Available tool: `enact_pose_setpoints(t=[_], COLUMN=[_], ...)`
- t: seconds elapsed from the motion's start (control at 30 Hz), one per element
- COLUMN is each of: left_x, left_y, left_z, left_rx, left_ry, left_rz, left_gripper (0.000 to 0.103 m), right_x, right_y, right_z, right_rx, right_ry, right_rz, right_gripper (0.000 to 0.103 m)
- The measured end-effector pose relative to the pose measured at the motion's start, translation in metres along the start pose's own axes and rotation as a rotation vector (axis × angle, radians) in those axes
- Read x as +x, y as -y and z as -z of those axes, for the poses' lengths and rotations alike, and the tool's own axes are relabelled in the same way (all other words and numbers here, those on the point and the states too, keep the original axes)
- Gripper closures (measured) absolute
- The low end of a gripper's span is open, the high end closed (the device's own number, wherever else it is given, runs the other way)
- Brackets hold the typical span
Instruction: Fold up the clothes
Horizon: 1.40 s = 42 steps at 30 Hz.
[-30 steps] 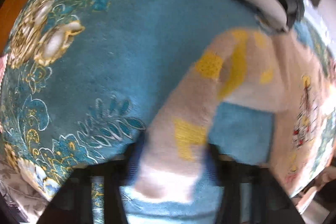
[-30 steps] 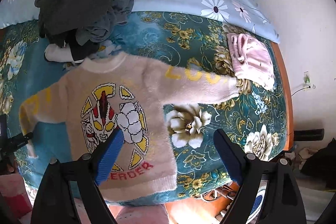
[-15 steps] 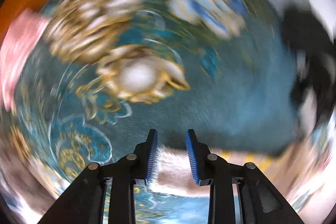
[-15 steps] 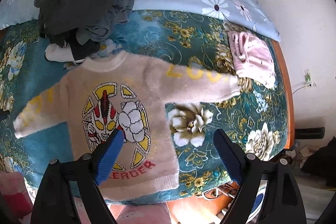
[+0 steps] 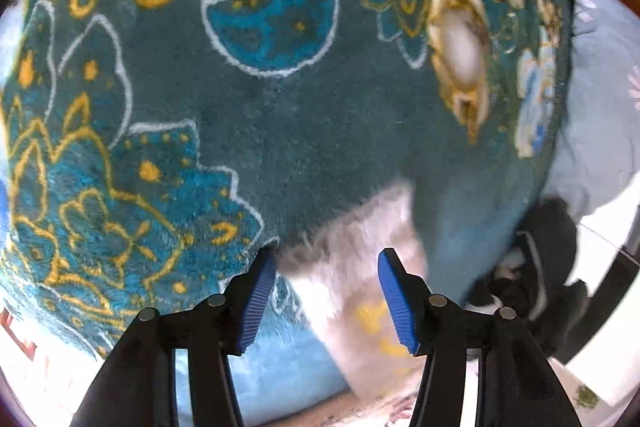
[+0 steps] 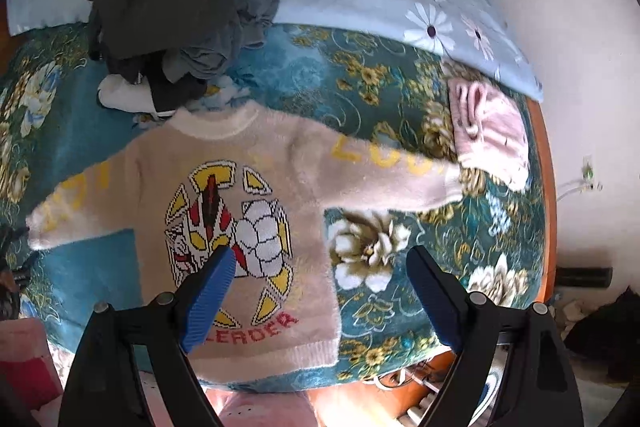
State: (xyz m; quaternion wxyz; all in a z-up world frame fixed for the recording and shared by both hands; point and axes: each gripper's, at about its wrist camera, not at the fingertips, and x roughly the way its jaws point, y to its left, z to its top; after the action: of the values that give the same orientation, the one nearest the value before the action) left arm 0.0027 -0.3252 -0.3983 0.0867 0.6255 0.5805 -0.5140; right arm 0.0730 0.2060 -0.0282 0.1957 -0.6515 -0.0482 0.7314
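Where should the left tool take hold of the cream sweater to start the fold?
Grip the sleeve cuff lying flat just beyond the open left tool. Come straight along the sleeve from its free end, one finger sliding under the edge; the sweater is spread face-up with both sleeves stretched out sideways, so that end folds inward easily.

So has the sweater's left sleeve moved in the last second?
Yes. In the right wrist view the sleeve now lies straight out toward the left blanket edge, no longer bent down.

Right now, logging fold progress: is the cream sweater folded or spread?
Spread: the sweater lies flat, front up, both sleeves out sideways.
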Motion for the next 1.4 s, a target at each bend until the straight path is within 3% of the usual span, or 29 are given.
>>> enact_pose_setpoints(t=[0.1, 0.17, 0.2, 0.33, 0.57, 0.7, 0.83, 1.03, 1.17, 1.3, 1.4], left_x=[0.000, -0.001, -0.002, -0.022, -0.058, -0.091, -0.123, -0.122, -0.090, -0.025, 0.033], left_y=[0.013, 0.022, 0.026, 0.044, 0.074, 0.122, 0.164, 0.229, 0.262, 0.288, 0.289], left_z=[0.006, 0.011, 0.013, 0.024, 0.064, 0.086, 0.140, 0.266, 0.364, 0.455, 0.495], left_rx=[0.034, 0.059, 0.069, 0.127, 0.233, 0.384, 0.535, 0.728, 0.811, 0.932, 0.966], left_ry=[0.029, 0.050, 0.059, 0.099, 0.163, 0.206, 0.259, 0.300, 0.274, 0.226, 0.165], left_rz=[-0.072, -0.124, -0.138, -0.095, -0.036, -0.012, 0.013, 0.028, 0.010, -0.093, -0.176], left_gripper=[0.046, 0.080, 0.089, 0.090, 0.090, 0.090, 0.090, 0.090, 0.090, 0.090, 0.090], right_x=[-0.002, 0.000, 0.003, 0.011, 0.010, 0.019, 0.031, 0.060, 0.092, 0.134, 0.165], right_y=[0.001, 0.001, 0.000, -0.007, -0.014, -0.008, 0.023, 0.120, 0.195, 0.268, 0.310], right_z=[-0.002, -0.002, -0.001, -0.004, -0.015, -0.010, -0.003, 0.003, 0.016, 0.036, 0.055], right_rx=[0.003, 0.008, 0.011, 0.018, -0.006, 0.006, 0.047, 0.181, 0.227, 0.288, 0.344], right_ry=[0.012, 0.008, -0.002, -0.018, 0.052, 0.057, 0.077, 0.129, 0.131, 0.114, 0.072], right_rz=[-0.007, -0.019, -0.027, -0.070, -0.149, -0.201, -0.249, -0.299, -0.322, -0.332, -0.348], right_gripper=[0.015, 0.015, 0.015, 0.015, 0.015, 0.015, 0.015, 0.015, 0.015, 0.015, 0.015])
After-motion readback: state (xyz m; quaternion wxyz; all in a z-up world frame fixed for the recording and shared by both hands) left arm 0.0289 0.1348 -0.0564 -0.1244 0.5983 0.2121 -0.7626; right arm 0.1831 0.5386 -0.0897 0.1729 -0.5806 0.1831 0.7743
